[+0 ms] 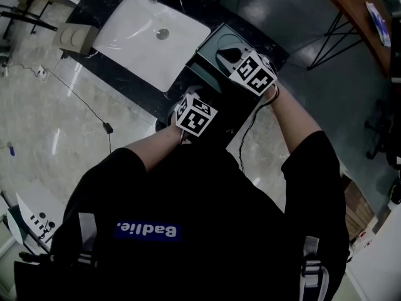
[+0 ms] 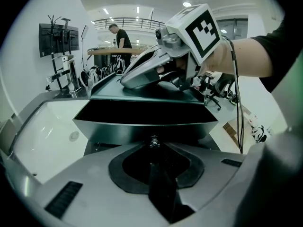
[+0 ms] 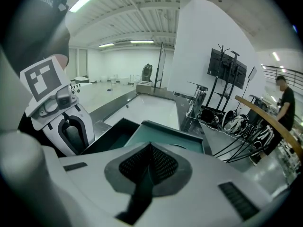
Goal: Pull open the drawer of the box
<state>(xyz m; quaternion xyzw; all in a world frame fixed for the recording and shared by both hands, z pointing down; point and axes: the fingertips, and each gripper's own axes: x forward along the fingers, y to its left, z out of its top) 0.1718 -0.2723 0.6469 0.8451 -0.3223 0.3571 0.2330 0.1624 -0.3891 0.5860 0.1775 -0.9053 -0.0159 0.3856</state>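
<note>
Box [image 3: 184,137]: dark green, on a black counter [image 1: 133,85], just beside a white sink [image 1: 141,39].
Drawer [image 2: 142,126]: drawn out from the box toward the person, its dark inside showing.
Knob [image 2: 153,141]: small, at the middle of the drawer front.
Left gripper [image 2: 153,149]: jaws pinching the knob.
Right gripper [image 3: 150,149]: jaws pressed together with nothing between them; it lies on the box's top, held by a hand [image 2: 222,60].
Behind: a person [image 2: 120,39] stands at a wooden table [image 3: 265,119].

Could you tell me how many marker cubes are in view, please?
2. One marker cube tops the left gripper at the drawer front; the other tops the right gripper above the box.
</note>
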